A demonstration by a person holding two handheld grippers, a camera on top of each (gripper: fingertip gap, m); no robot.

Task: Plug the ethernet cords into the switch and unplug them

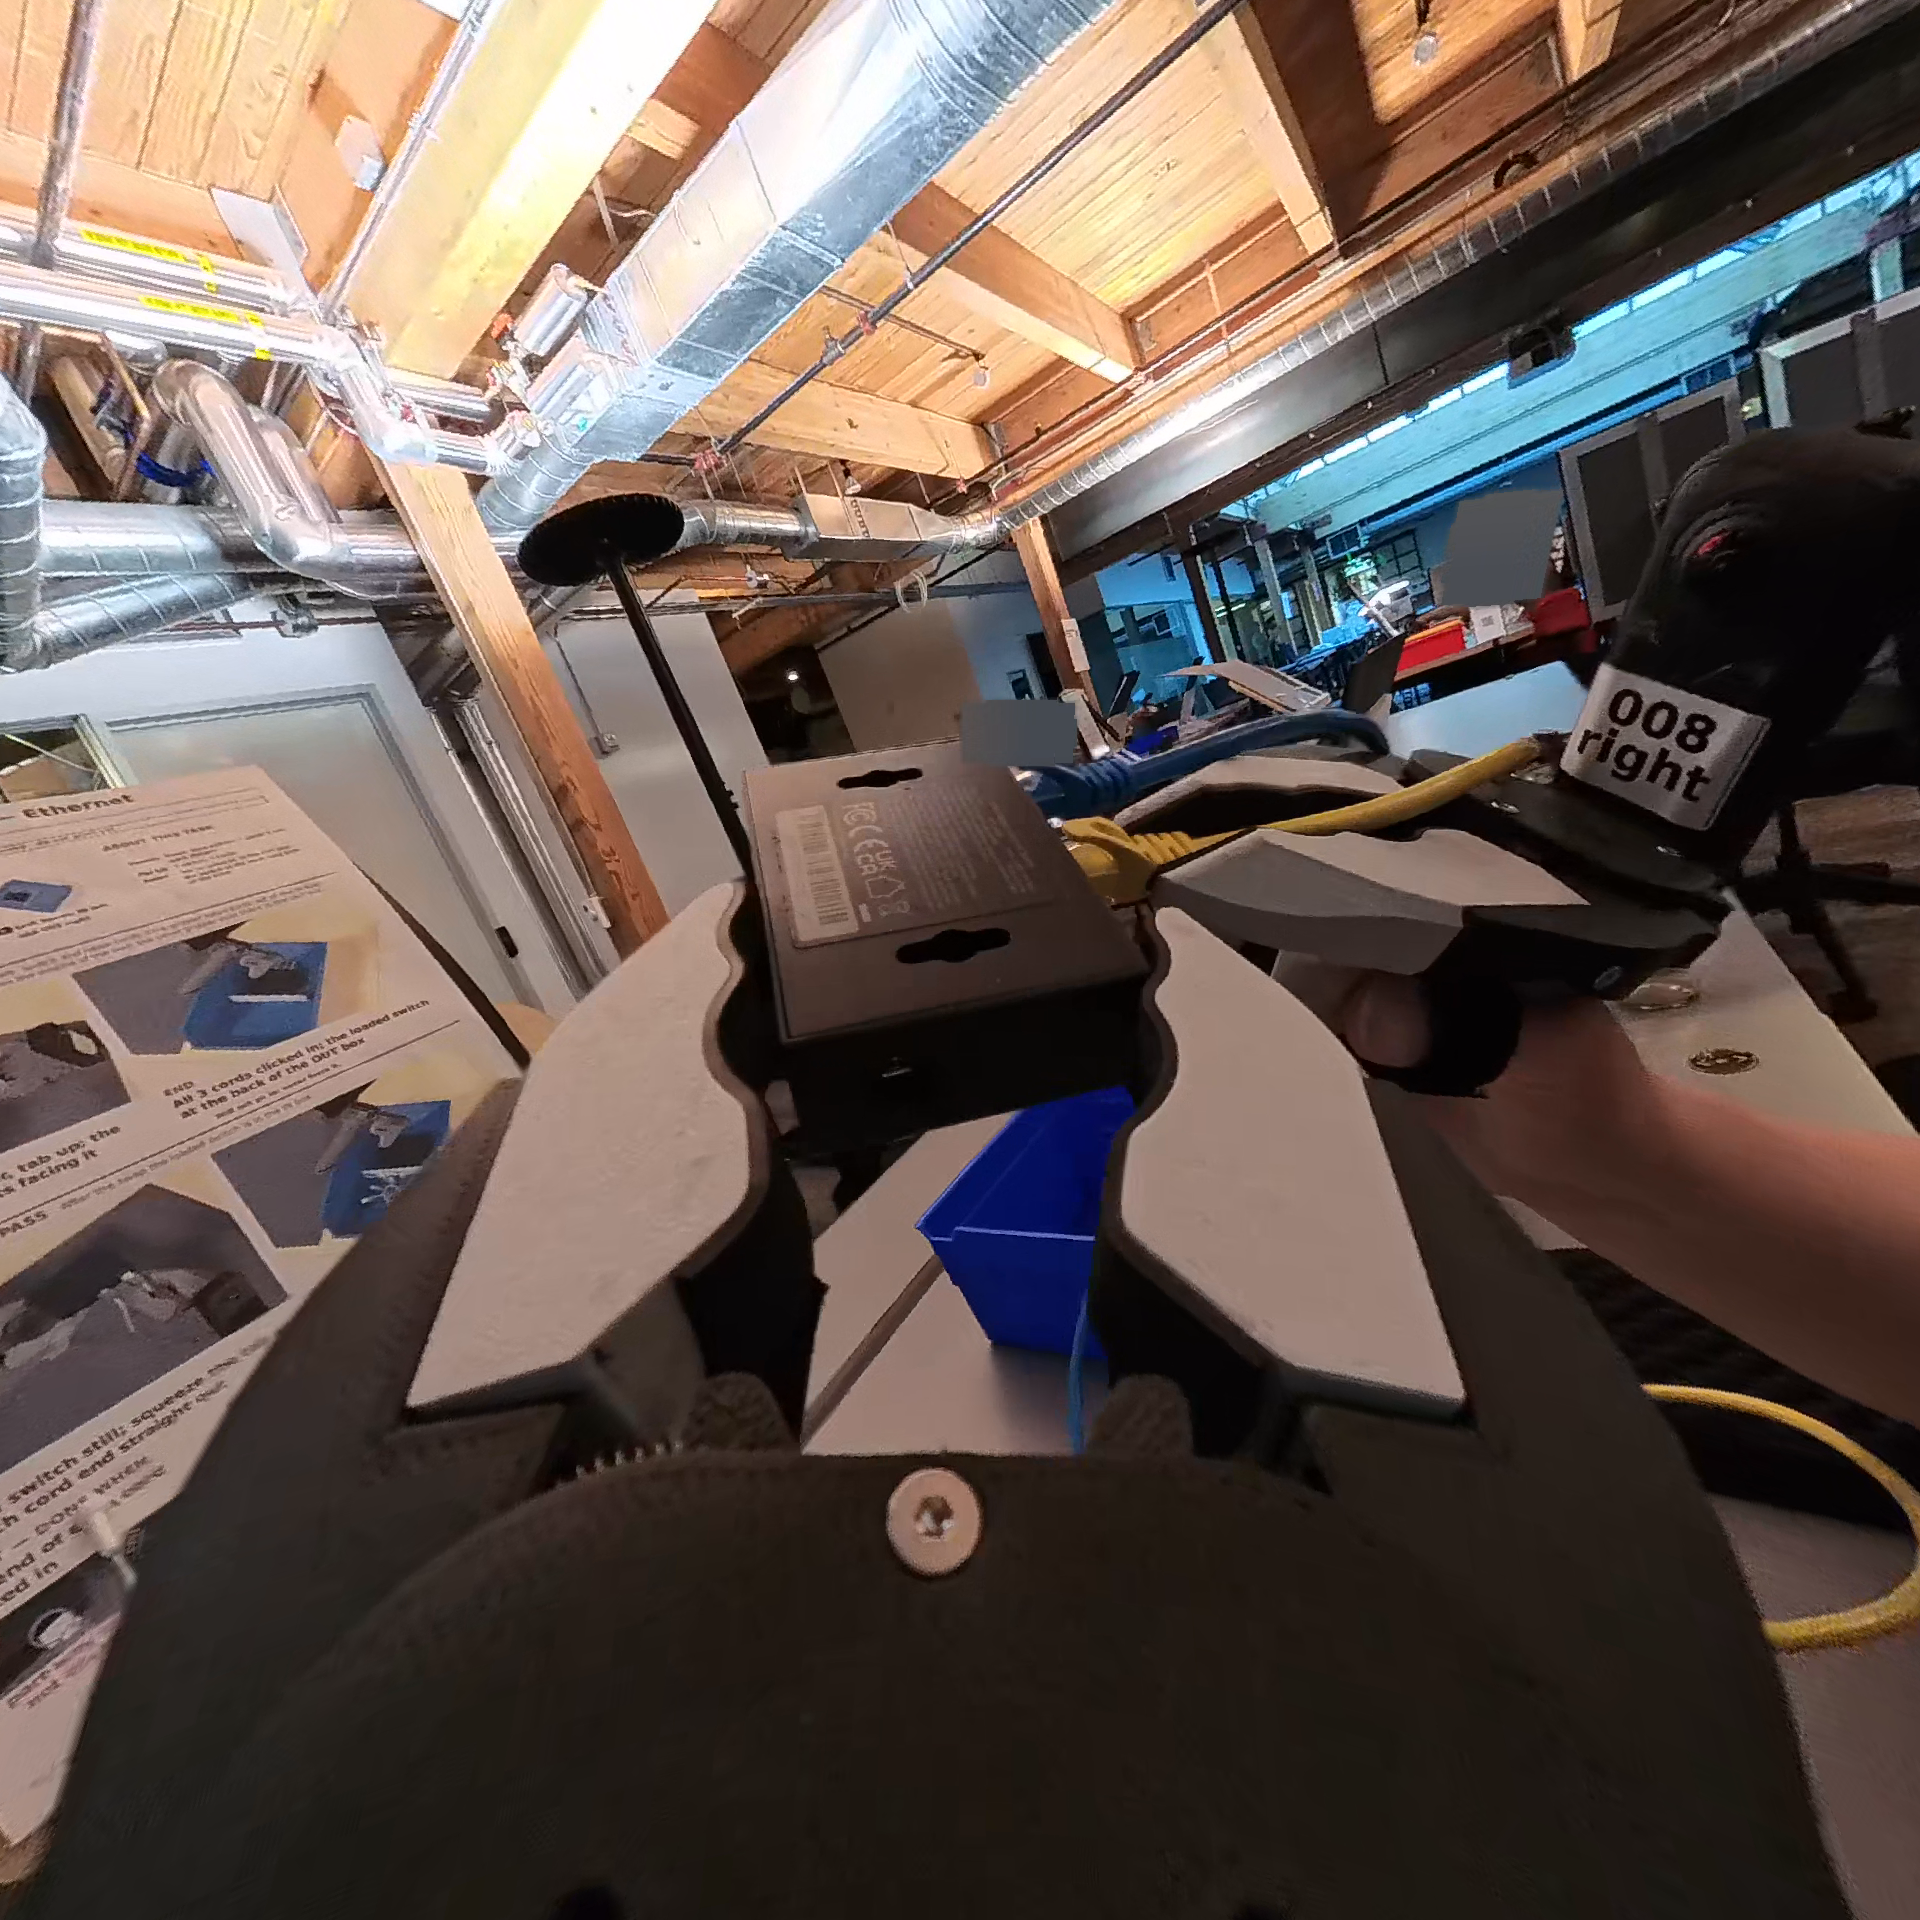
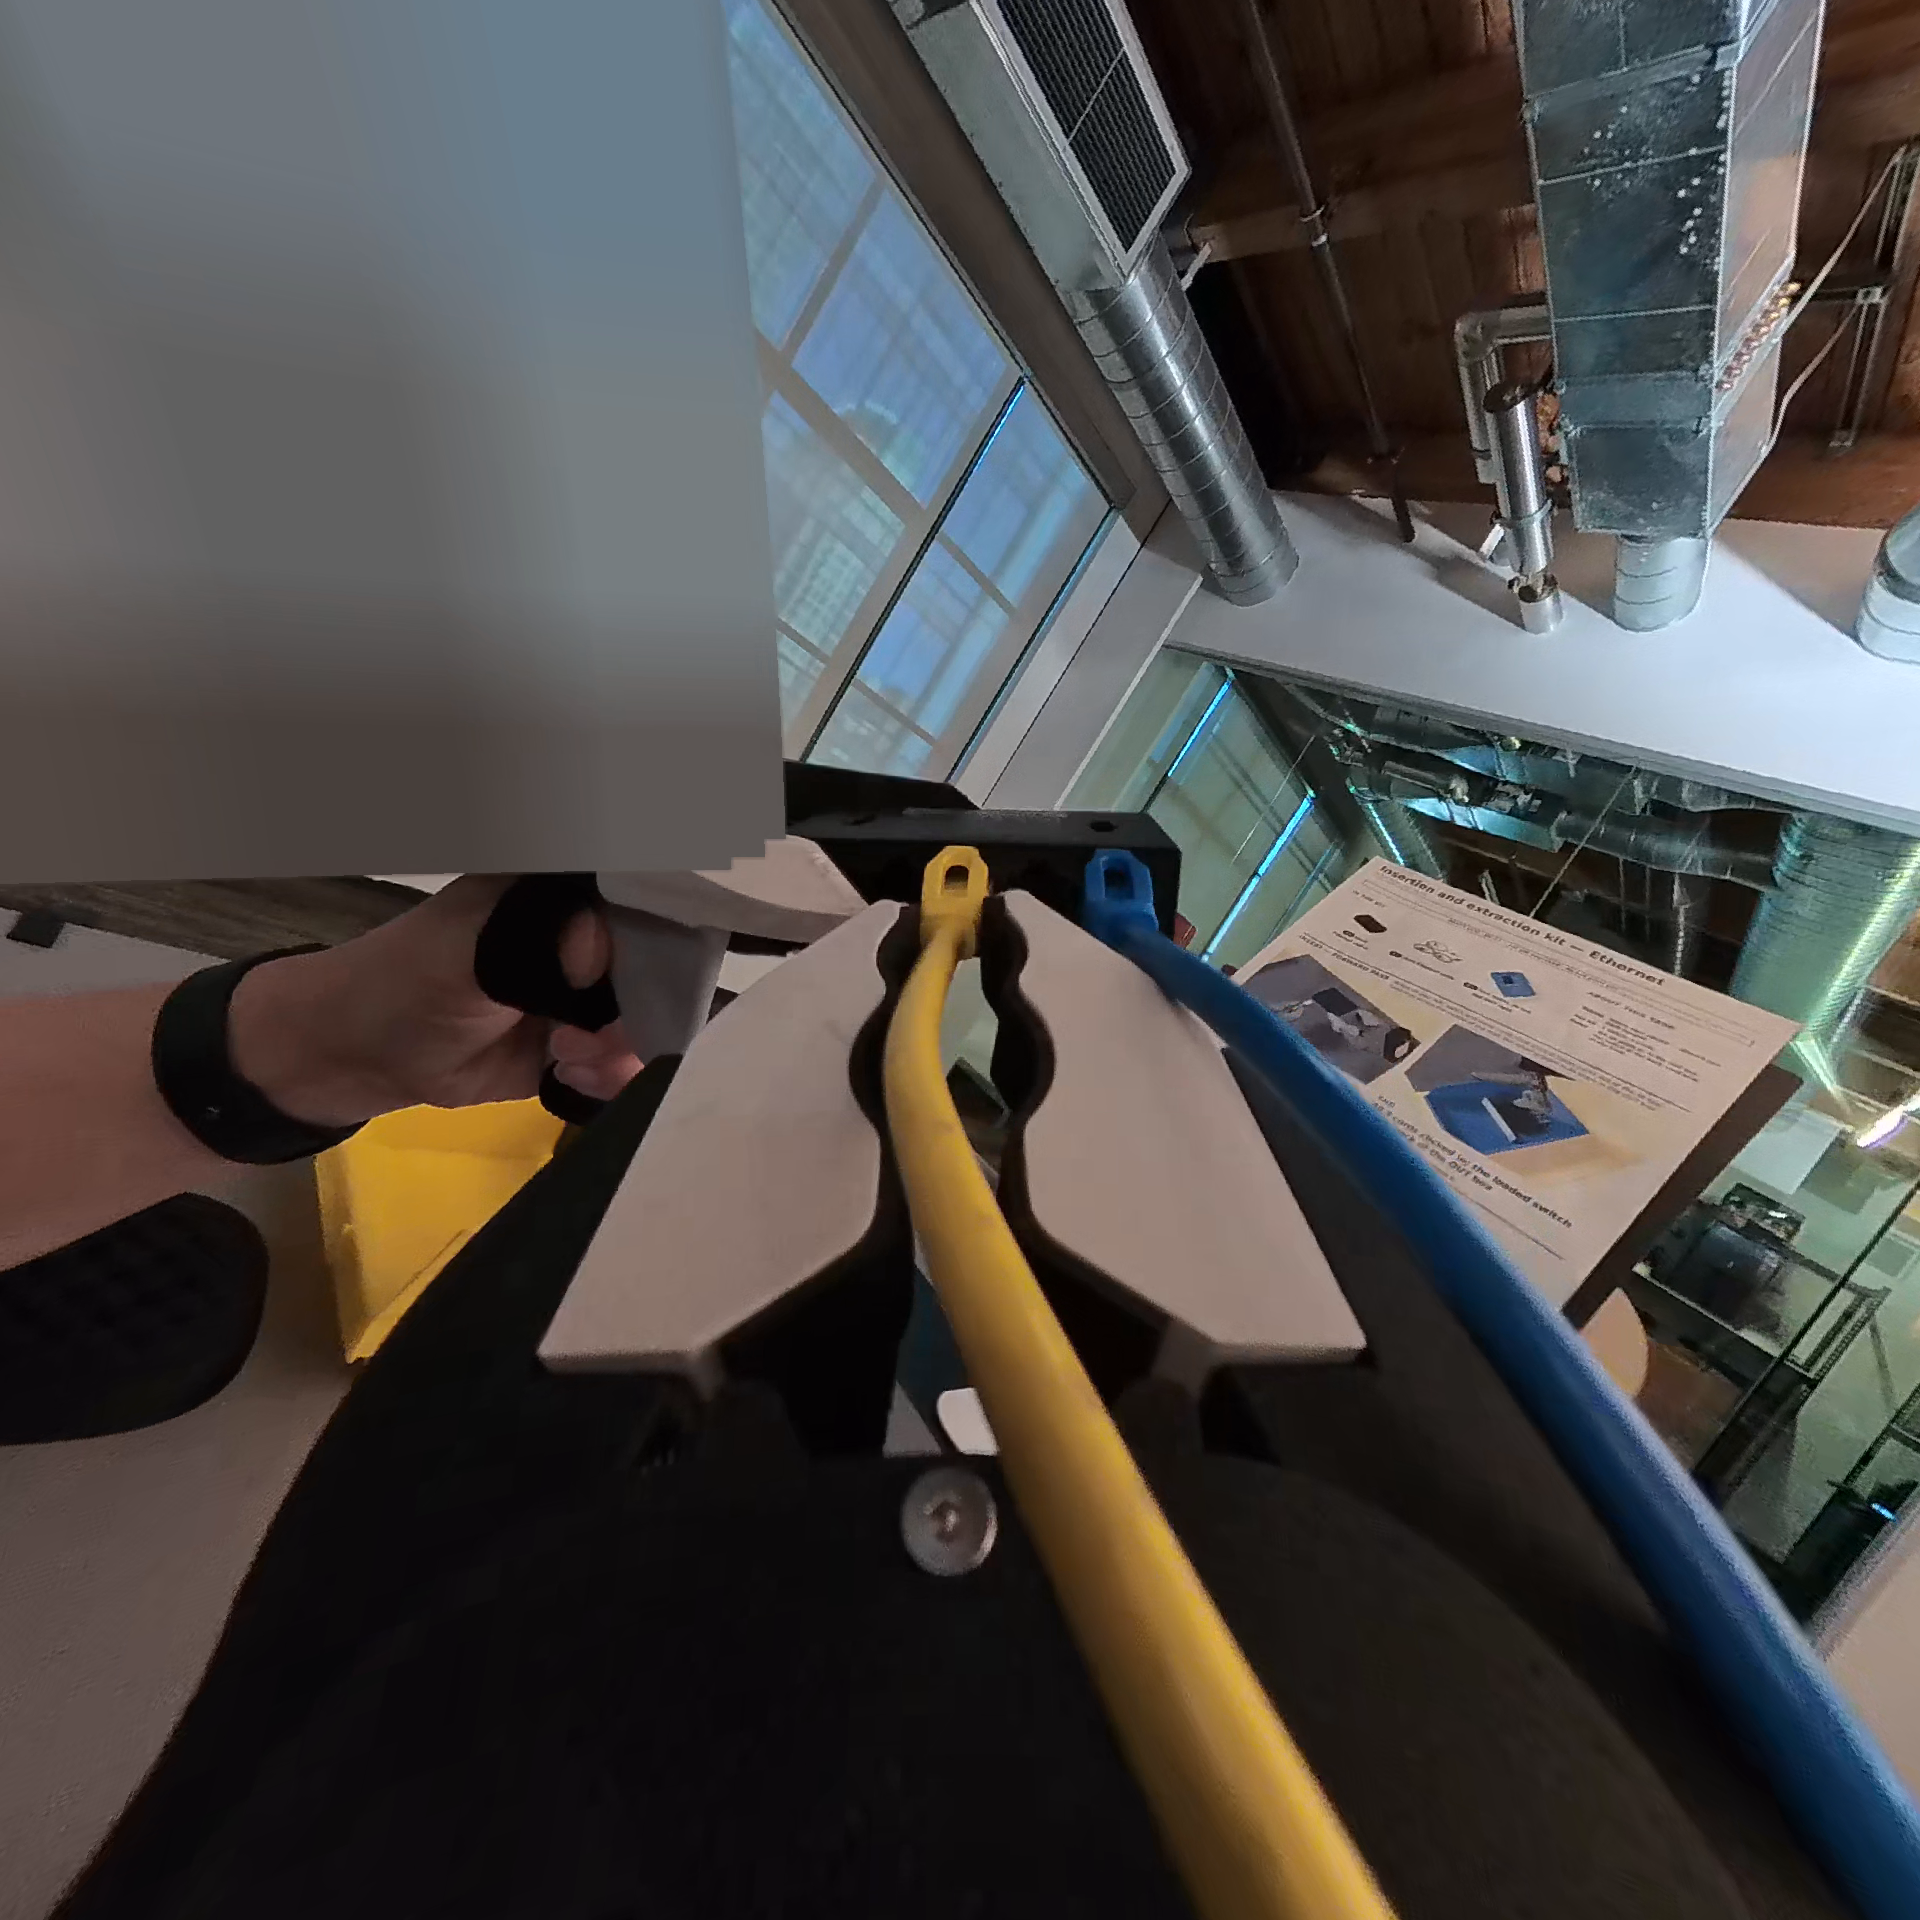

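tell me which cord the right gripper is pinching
The yellow cord, caught between the right gripper fingers at its plug; the blue cord runs free beside them.

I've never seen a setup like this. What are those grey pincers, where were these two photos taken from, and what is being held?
No robot here: a person holds a two-fingered gripper in each hand, each carrying a camera that looks along its fingers. In the left camera's picture, the left gripper is clamped on a black network switch, lifted above a blue bin on the white table. The right gripper comes in from the side. In its own picture, its fingers close around the yellow cord just behind the plug at the switch. A blue cord sits in the port beside it. A yellow bin lies below, and an instruction sheet stands nearby.
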